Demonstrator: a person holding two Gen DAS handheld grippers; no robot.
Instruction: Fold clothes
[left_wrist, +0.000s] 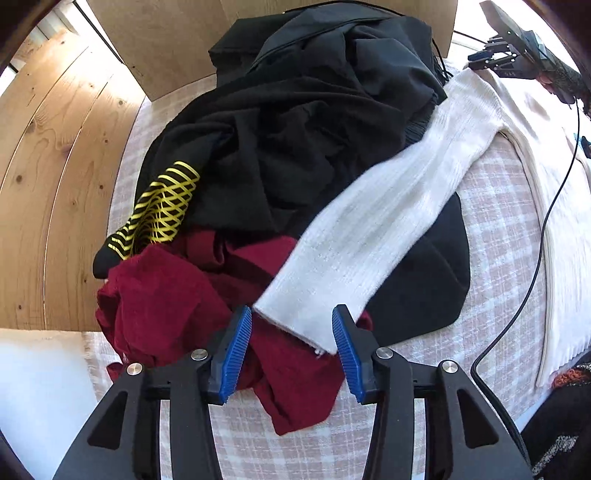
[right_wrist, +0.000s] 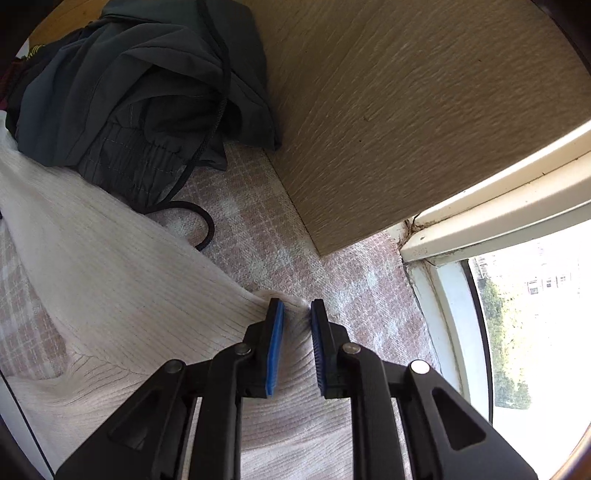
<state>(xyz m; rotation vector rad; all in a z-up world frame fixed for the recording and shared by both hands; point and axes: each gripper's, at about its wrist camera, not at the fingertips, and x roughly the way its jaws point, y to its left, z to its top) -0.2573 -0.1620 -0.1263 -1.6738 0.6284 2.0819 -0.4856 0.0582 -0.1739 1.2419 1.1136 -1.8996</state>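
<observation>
White ribbed knit sweater lies on the checked bedcover, sleeve across the dark pile; left gripper spread astride its cuff. Right view: right gripper pinches the sweater's edge. Soft, light, stretchy; best gripped at hems. No legible writing.
</observation>
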